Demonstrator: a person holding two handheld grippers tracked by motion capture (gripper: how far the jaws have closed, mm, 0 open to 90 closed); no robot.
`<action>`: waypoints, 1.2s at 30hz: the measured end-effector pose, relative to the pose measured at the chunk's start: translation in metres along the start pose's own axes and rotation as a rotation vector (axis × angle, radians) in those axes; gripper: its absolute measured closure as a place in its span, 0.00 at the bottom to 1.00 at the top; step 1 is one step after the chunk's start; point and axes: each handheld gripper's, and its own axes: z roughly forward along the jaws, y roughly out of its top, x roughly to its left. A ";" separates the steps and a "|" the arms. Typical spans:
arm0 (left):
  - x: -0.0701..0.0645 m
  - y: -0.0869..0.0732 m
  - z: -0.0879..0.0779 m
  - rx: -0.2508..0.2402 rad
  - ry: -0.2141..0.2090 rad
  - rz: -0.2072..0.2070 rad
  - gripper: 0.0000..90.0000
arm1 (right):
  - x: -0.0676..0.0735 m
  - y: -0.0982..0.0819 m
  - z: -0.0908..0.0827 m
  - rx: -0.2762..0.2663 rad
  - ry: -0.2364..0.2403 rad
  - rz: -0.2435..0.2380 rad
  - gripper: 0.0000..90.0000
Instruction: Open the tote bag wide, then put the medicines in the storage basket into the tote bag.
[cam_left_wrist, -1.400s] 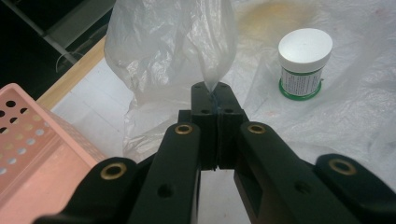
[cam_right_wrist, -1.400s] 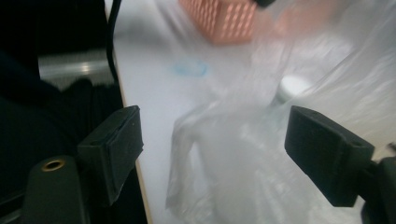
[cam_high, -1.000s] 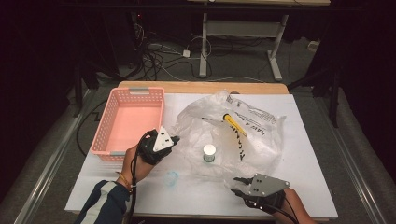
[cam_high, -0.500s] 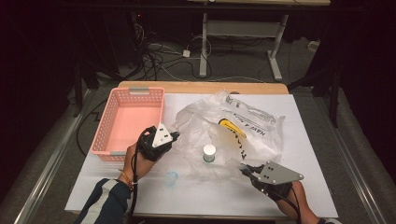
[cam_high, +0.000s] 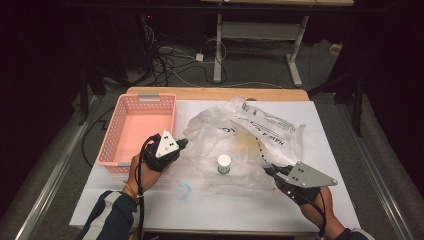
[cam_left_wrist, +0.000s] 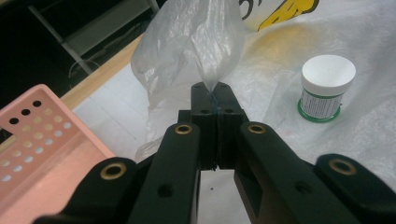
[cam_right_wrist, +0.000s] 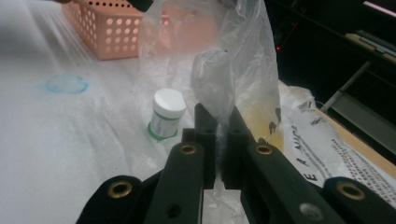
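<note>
Both tools are clenched on the same clear plastic bag, which lies crumpled across the middle of the white-covered bench in the high view. The left tool pinches a gathered fold of film at the bag's left edge, just right of the pink basket; the right tool has just closed its jaws on a second fold at the bag's lower right, with film plainly caught between them. A small white-capped jar stands upright at centre frame between the two grips, seemingly inside or under the film; which, I cannot tell. A faint blue ring mark sits lower left of it. The step in hand looks like spreading the bag's mouth to get at the jar. To do it well, the two grips should draw apart evenly and lift only a little, so the thin film neither tears nor slips out of the narrow pinch, and the slack should stay off the jar so it is not tipped over.
</note>
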 end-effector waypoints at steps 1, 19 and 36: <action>0.000 0.000 -0.001 -0.002 -0.001 0.000 0.97 | -0.001 0.000 -0.001 -0.006 -0.008 0.000 1.00; 0.006 -0.001 -0.027 -0.068 0.039 -0.038 0.97 | -0.013 0.010 -0.009 -0.070 -0.052 -0.007 1.00; 0.014 0.023 -0.063 -0.146 0.093 0.007 0.97 | -0.025 0.038 -0.028 -0.152 -0.090 -0.050 1.00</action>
